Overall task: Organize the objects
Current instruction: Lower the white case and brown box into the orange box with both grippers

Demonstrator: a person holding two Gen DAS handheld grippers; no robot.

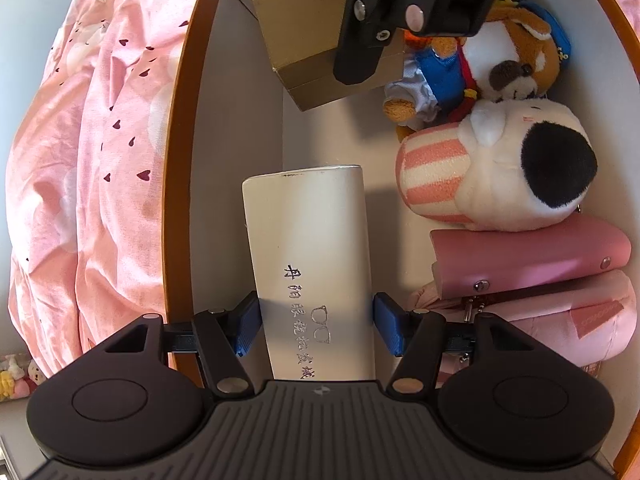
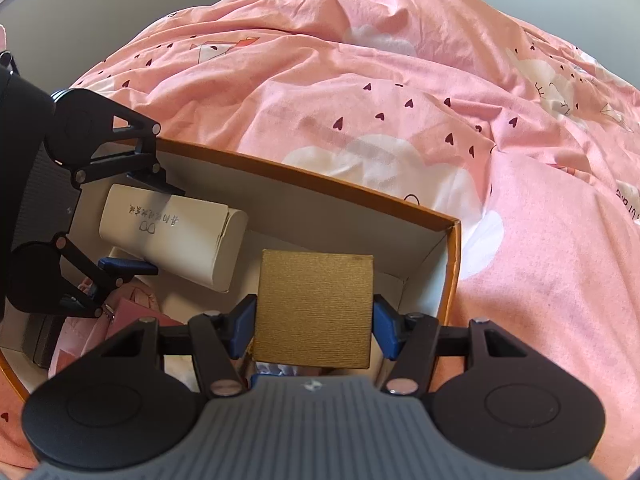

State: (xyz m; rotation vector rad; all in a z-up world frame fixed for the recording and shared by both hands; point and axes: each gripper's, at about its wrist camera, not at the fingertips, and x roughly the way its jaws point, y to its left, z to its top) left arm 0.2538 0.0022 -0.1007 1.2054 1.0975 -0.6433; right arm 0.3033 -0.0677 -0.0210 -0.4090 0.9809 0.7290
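- A white glasses case [image 1: 308,264] with printed characters and a small spectacles drawing sits between the blue pads of the left gripper [image 1: 314,326], whose jaws press against both of its long sides; the case is inside the storage box, above its white floor, near the left wall.
- From the right wrist view the same glasses case [image 2: 172,240] lies tilted, with the left gripper [image 2: 146,228] clamped across it from the left.
- A gold cardboard box [image 2: 314,316] is clamped between the blue pads of the right gripper [image 2: 314,330], jaws closed on its two sides; it is held over the far corner of the storage box.
- From the left wrist view that gold cardboard box [image 1: 304,36] is at the far end of the storage box, partly behind the black frame of the right gripper; its fingertips are hidden there.
- The orange-rimmed storage box [image 1: 176,160] has white inner walls.
- Along its right side lie a brown dog plush in blue clothes [image 1: 492,56], a white plush with pink stripes and a black nose [image 1: 500,168], and a pink snap-button wallet [image 1: 528,256] resting on a pink soft item [image 1: 580,320].
- The storage box rests on a pink bedcover with dark hearts [image 2: 400,100].
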